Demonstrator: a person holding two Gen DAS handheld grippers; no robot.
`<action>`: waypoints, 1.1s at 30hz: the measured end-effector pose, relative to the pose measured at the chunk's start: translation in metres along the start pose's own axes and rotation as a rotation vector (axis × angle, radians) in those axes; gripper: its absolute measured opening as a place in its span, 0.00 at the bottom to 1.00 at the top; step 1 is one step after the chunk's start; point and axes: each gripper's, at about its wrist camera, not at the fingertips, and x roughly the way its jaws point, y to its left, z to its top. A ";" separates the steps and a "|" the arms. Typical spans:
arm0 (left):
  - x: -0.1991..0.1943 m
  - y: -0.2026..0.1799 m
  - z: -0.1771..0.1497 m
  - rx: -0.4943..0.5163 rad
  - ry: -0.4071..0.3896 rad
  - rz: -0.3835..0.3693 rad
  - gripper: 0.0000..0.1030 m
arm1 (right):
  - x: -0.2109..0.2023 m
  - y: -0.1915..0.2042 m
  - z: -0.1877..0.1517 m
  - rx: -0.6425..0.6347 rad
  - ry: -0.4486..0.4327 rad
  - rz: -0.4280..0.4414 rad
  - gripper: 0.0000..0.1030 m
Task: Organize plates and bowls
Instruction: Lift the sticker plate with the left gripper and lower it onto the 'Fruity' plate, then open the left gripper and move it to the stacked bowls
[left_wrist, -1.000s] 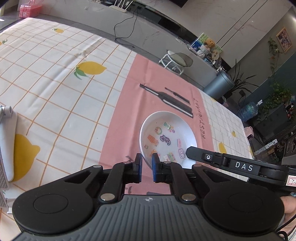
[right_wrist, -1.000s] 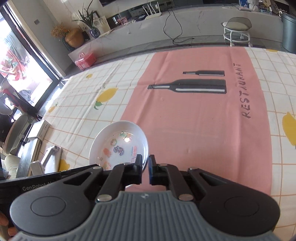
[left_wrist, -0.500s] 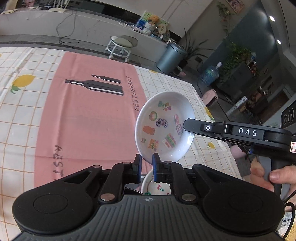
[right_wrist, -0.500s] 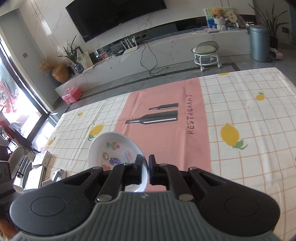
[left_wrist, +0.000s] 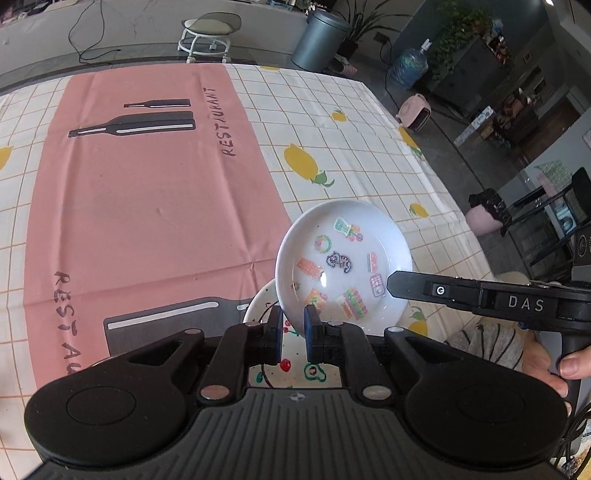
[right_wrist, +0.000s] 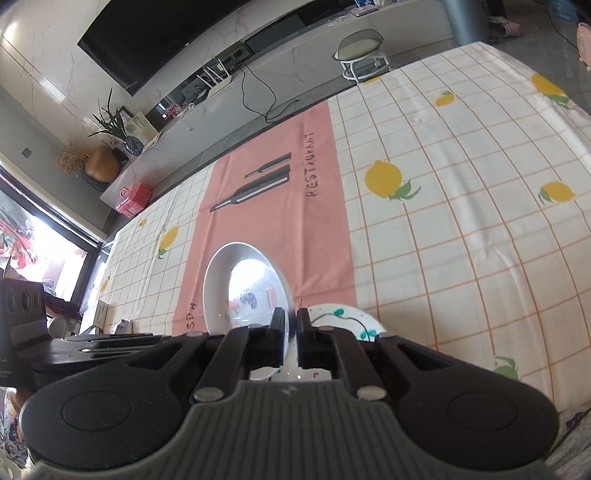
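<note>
Both tongs (left_wrist: 292, 320) (right_wrist: 290, 320) clamp bowl (left_wrist: 343, 258) rim, above plate (left_wrist: 263, 306).

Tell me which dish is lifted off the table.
The white bowl with stickers, pinched at its rim by both grippers; the cherry-painted plate lies on the tablecloth beneath it.

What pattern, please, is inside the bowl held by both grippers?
White bowl with small colourful cartoon stickers, clearest in the left wrist view.
</note>
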 end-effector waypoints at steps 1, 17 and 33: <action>0.003 -0.005 0.000 0.023 0.014 0.008 0.12 | -0.001 -0.004 -0.004 0.004 0.004 -0.003 0.04; 0.049 -0.045 -0.011 0.232 0.206 0.170 0.12 | 0.023 -0.045 -0.042 0.037 0.214 -0.018 0.07; 0.016 -0.068 -0.020 0.370 -0.042 0.316 0.51 | 0.025 -0.032 -0.045 -0.012 0.196 -0.088 0.29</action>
